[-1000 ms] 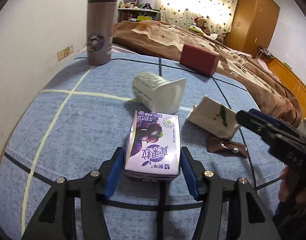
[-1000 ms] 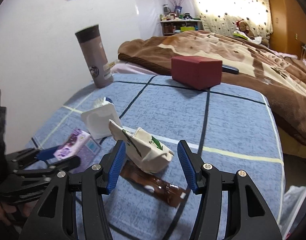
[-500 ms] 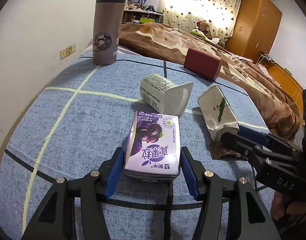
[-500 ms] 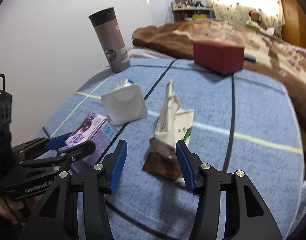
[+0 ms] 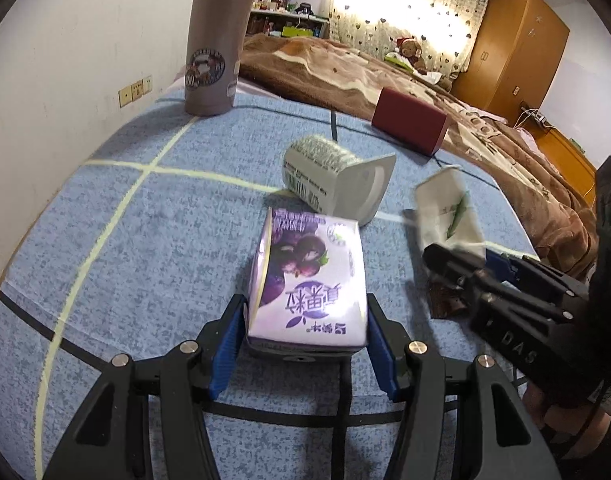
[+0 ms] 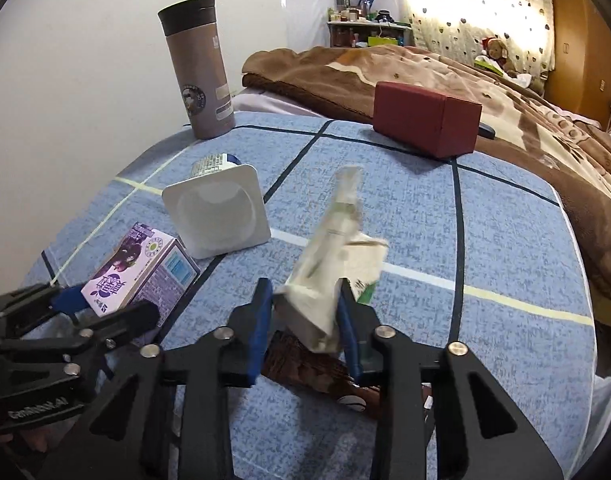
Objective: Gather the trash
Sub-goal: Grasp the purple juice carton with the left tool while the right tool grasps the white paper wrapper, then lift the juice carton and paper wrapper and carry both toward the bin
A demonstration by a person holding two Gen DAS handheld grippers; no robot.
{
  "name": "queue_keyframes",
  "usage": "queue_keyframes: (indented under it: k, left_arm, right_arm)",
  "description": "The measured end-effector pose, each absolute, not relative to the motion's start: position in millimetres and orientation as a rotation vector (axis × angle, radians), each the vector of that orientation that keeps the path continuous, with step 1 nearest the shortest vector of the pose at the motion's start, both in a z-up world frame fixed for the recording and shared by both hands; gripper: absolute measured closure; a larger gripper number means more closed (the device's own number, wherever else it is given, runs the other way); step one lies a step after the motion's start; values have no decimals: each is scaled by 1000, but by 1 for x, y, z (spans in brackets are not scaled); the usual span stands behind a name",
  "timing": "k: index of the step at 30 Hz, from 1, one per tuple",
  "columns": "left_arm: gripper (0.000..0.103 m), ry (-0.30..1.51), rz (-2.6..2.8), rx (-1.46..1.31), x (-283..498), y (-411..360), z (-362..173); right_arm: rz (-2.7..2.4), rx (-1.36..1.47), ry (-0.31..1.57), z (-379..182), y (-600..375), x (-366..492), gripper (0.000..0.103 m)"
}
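Blue checked cloth [image 6: 485, 240], right gripper [image 6: 303, 320] closing on crumpled white carton [image 6: 329, 268]

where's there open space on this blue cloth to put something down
The widest bare stretch of the blue cloth is on the right, between the red box and the near edge. Another lies left of the yogurt cup, below the thermos. The middle is crowded: purple carton, yogurt cup, crumpled white carton and brown wrapper sit close together.

We see the milk carton [image 5: 309, 280] lying on the tablecloth [image 5: 153, 240], with the tipped yogurt cup [image 5: 337, 180] just behind it. The crumpled paper carton [image 5: 449, 212] lies to their right; the flask [image 5: 217, 40] and box [image 5: 409, 126] stand farther back.
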State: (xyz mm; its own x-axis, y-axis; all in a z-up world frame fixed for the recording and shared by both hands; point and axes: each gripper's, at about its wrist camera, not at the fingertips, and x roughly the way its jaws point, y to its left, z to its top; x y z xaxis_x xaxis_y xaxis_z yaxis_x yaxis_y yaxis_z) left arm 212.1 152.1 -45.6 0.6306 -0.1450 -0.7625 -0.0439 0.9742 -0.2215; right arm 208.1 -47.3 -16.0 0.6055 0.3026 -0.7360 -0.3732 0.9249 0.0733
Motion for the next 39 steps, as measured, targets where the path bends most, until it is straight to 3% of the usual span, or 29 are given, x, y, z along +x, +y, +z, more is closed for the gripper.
queue_keyframes:
  k: [39]
  left_arm:
    - [45, 784, -148, -189, 164, 105, -10]
  right_arm:
    - [389, 46, 675, 17, -102, 159, 77]
